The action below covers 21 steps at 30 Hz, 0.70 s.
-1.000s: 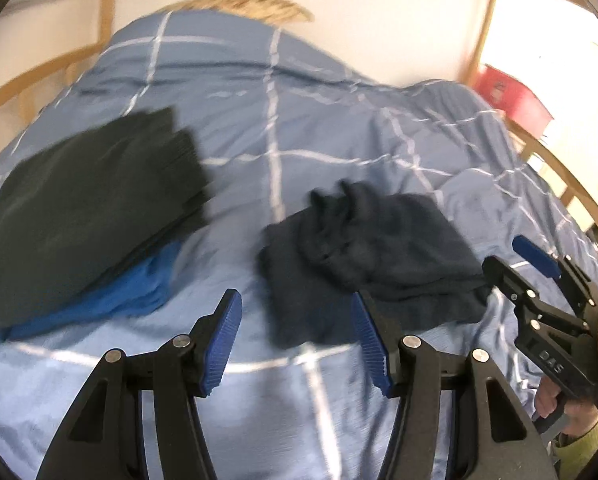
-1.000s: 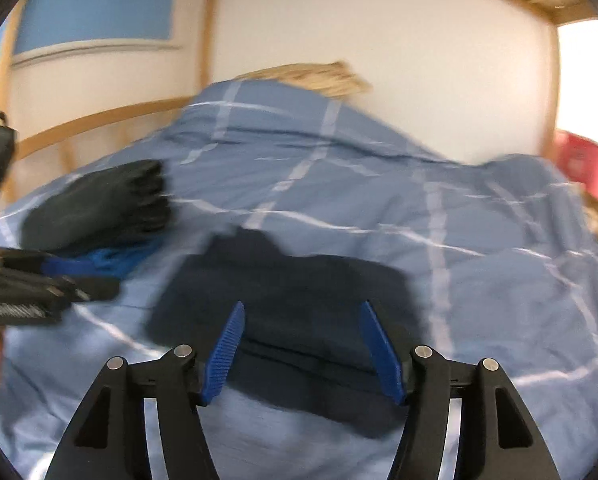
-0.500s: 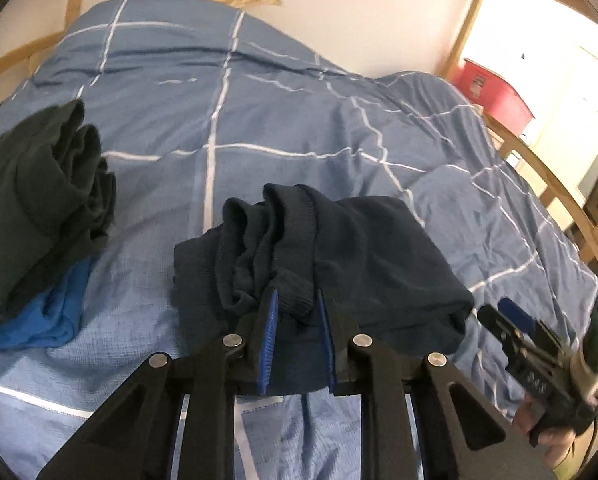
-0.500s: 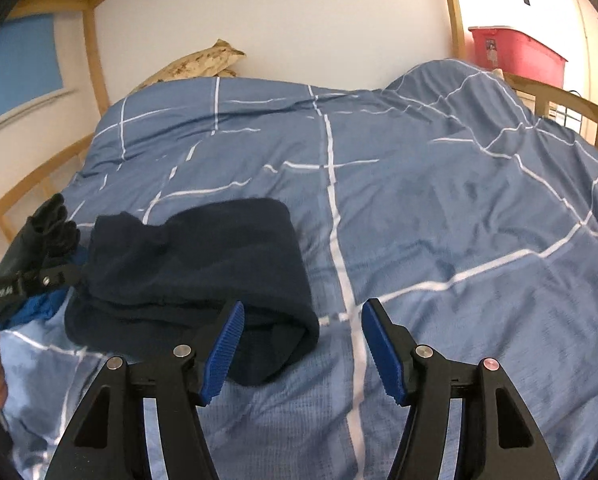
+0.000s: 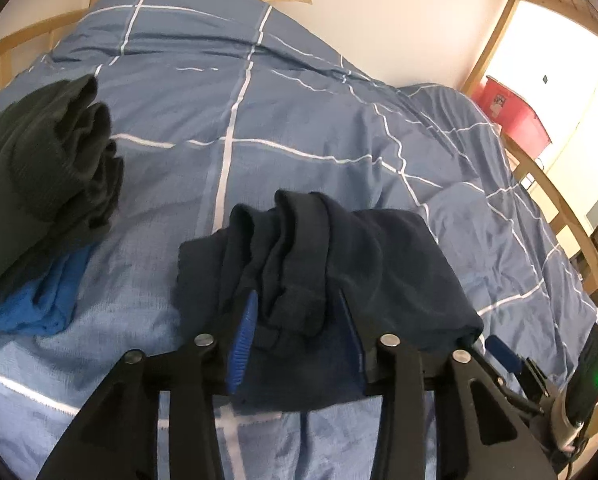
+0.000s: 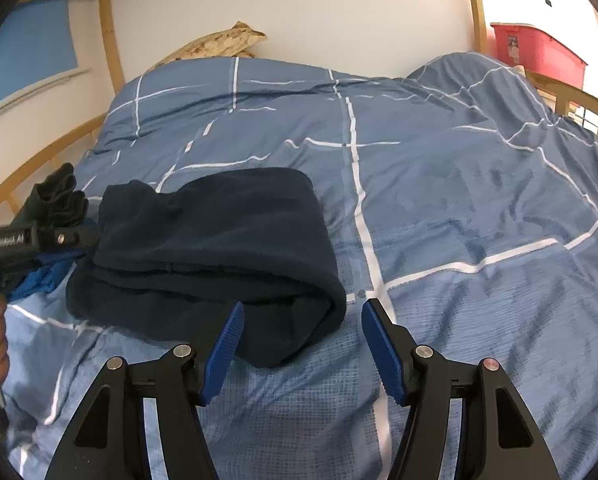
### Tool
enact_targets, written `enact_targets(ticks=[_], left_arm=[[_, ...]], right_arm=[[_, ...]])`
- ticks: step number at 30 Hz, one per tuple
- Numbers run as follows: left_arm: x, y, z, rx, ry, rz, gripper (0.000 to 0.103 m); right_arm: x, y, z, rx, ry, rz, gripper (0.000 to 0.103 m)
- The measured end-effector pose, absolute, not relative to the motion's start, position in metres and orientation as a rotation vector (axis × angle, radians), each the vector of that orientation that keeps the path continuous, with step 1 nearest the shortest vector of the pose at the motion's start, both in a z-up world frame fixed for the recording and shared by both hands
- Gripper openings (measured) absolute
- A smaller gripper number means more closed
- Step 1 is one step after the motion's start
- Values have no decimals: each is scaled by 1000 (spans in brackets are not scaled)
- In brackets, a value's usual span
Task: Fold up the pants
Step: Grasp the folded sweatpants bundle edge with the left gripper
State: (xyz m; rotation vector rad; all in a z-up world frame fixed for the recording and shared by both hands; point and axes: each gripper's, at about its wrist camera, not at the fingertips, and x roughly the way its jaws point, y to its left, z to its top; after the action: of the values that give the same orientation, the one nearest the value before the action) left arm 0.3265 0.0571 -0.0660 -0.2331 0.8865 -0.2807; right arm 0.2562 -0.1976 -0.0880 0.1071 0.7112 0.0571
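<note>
Dark navy pants (image 5: 363, 256) lie folded in a thick bundle on the blue checked duvet (image 5: 259, 120). My left gripper (image 5: 297, 330) has its jaws around the bunched waistband end, the fabric filling the gap between the blue pads. In the right wrist view the same pants (image 6: 219, 240) show their rounded fold. My right gripper (image 6: 301, 344) is open, its left pad at the fold's near edge, nothing held. The left gripper (image 6: 55, 238) also shows there at the pants' left end.
A dark green folded garment (image 5: 39, 184) rests on a bright blue one (image 5: 39, 300) at the left. Wooden bed rails (image 5: 571, 220) run along the right edge. A red bin (image 6: 535, 52) stands beyond the bed. A pillow (image 6: 215, 46) lies at the head.
My left gripper closed on the pants' waistband end half a second ago and has since widened a little around it. The right gripper moved to the fold's right end and stays open.
</note>
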Motion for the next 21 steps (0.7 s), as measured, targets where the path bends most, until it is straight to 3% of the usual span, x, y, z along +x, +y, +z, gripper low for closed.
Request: enact_targets(ticks=[2, 5, 6, 8, 14, 19, 21], left_arm=[[333, 53, -69, -230, 904, -272, 48], [338, 50, -72, -232, 915, -265, 47], [338, 49, -73, -228, 917, -261, 41], [338, 50, -74, -228, 923, -254, 10], [305, 73, -56, -241, 821, -218, 10], [310, 86, -78, -253, 874, -205, 10], [310, 87, -80, -260, 869, -210, 14]], right_arm=[[257, -200, -90, 121, 721, 58, 62], [261, -204, -94, 142, 742, 65, 62], [262, -203, -95, 148, 747, 68, 62], [264, -205, -98, 160, 759, 75, 62], [270, -206, -98, 150, 760, 42, 62], [276, -199, -100, 96, 778, 10, 62], [276, -197, -101, 75, 780, -1, 62]])
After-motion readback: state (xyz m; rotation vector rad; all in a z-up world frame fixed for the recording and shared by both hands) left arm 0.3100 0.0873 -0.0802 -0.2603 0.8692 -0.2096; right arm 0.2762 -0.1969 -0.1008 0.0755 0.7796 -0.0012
